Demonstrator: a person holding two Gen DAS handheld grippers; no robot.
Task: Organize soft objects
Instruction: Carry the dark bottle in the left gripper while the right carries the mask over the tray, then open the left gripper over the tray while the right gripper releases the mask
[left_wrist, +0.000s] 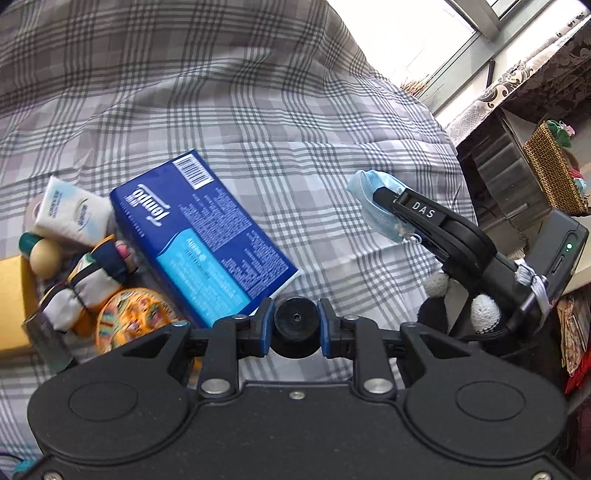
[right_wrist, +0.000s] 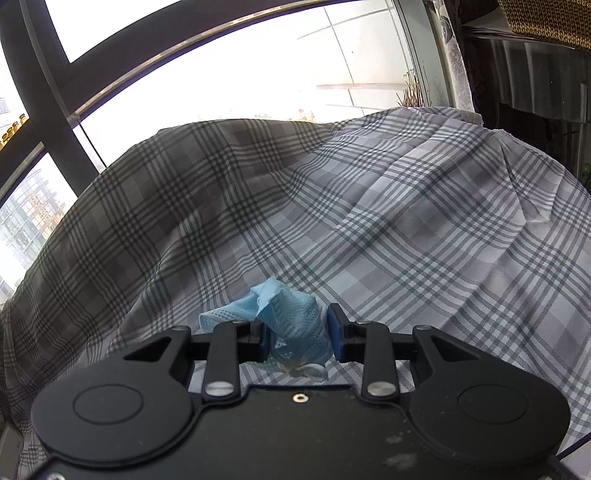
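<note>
Count on plaid cloth (left_wrist: 258, 110): tissue box (left_wrist: 201, 236) ×1, tissue pack (left_wrist: 72, 212) ×1. Mask (right_wrist: 291, 321) ×1. Basket (left_wrist: 550, 170) ×1.

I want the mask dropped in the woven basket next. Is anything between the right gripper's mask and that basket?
Nothing visible blocks it. The right gripper holds the blue face mask above bare plaid cloth; the woven basket sits beyond the cloth's edge, past open space.
</note>
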